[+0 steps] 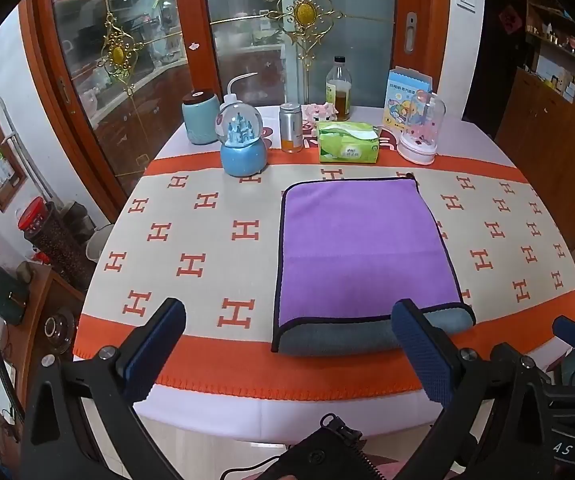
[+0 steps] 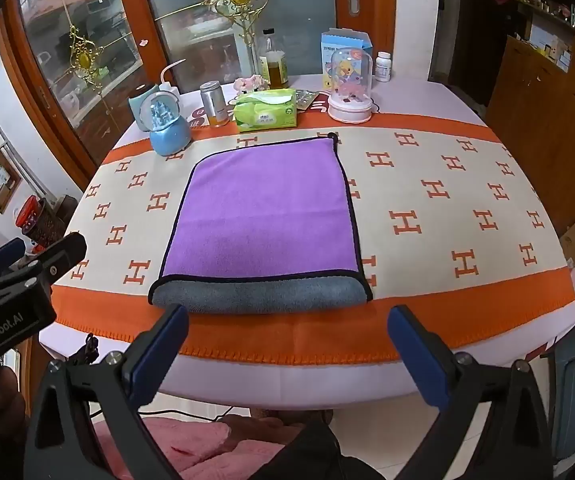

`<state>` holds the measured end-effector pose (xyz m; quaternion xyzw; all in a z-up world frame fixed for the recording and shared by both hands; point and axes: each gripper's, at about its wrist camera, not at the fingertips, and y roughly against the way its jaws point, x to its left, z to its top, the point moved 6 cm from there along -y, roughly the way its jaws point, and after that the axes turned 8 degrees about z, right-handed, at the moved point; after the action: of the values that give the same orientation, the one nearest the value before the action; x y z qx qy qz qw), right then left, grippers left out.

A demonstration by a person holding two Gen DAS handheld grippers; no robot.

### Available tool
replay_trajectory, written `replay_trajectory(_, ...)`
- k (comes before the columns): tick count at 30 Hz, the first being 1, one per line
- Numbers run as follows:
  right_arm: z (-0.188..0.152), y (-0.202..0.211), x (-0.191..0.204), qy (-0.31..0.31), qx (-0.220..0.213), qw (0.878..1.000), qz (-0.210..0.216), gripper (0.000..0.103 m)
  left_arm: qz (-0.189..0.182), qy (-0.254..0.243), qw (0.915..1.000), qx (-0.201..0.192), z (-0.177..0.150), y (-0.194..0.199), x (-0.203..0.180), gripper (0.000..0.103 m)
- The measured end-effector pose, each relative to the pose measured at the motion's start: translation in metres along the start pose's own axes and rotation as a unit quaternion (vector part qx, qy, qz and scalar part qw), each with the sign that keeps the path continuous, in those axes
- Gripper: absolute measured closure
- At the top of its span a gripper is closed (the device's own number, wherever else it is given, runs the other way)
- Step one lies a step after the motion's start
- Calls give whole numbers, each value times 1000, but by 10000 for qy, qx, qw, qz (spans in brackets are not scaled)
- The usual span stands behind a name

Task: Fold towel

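1. Left wrist view: the towel (image 1: 363,248) lies flat at centre frame on the patterned tablecloth (image 1: 207,240), folded, purple side up with a dark trim; a grey strip of its underside shows along the near edge. My left gripper (image 1: 287,344) is spread wide at the bottom of the frame, holding nothing, its right finger overlapping the towel's lower right corner in the picture.
2. Bare cloth lies left of the towel. Along the upper edge stand a snow globe (image 1: 242,144), a metal can (image 1: 290,127), a green tissue pack (image 1: 348,142) and a bottle (image 1: 338,90) part full of amber liquid.
3. Right wrist view: the towel (image 2: 263,216) sits centre-left, grey strip nearest me. My right gripper (image 2: 287,344) is spread, empty, just short of the table edge. Open cloth fills the right half. The left gripper (image 2: 27,268) shows at left.
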<state>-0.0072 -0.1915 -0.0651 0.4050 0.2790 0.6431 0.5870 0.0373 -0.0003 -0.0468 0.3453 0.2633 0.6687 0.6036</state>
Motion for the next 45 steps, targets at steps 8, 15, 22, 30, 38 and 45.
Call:
replay_trajectory(8, 2, 0, -2, 4, 14, 10000, -1, 3, -9, 9, 10000, -1, 0, -1, -1, 1)
replay_trajectory(15, 2, -1, -4, -7, 47, 10000, 12, 3, -6, 3, 10000, 41, 9, 3, -9, 1)
replay_trajectory(22, 2, 0, -7, -36, 62, 10000, 20, 3, 11, 56, 10000, 17, 2, 2, -3, 1)
replay_trajectory(30, -2, -1, -7, -6, 88, 10000, 19, 3, 85, -4, 10000, 25, -2, 6, -6, 1)
replay_trajectory(38, -7, -3, -9, 64, 165, 9998, 21, 3, 128, -91, 9998, 124, -11, 8, -10, 1)
replay_trajectory(45, -12, -5, -15, 114, 287, 9995, 93, 3, 156, -77, 9997, 188, -13, 8, -12, 1)
